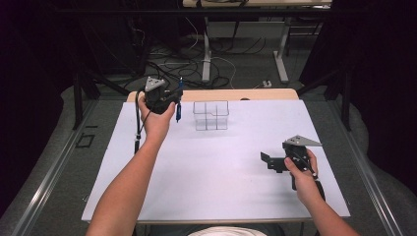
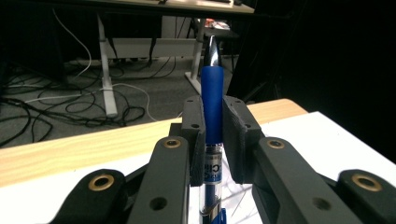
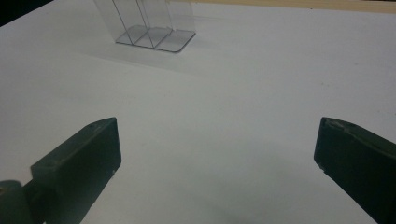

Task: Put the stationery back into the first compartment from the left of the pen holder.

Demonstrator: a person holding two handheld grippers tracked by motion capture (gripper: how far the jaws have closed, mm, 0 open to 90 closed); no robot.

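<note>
While the left gripper point(image 1: 173, 101) fingers pinch the pen point(image 2: 212, 100) upright, lower it straight into the clear holder point(image 1: 211, 115); right gripper point(image 1: 268, 161) fingers stay spread.

One blue pen point(image 1: 178, 105) upper left of centre, one clear divided box point(image 1: 211, 115) at upper centre, two grippers, one white table point(image 1: 216, 191).
</note>
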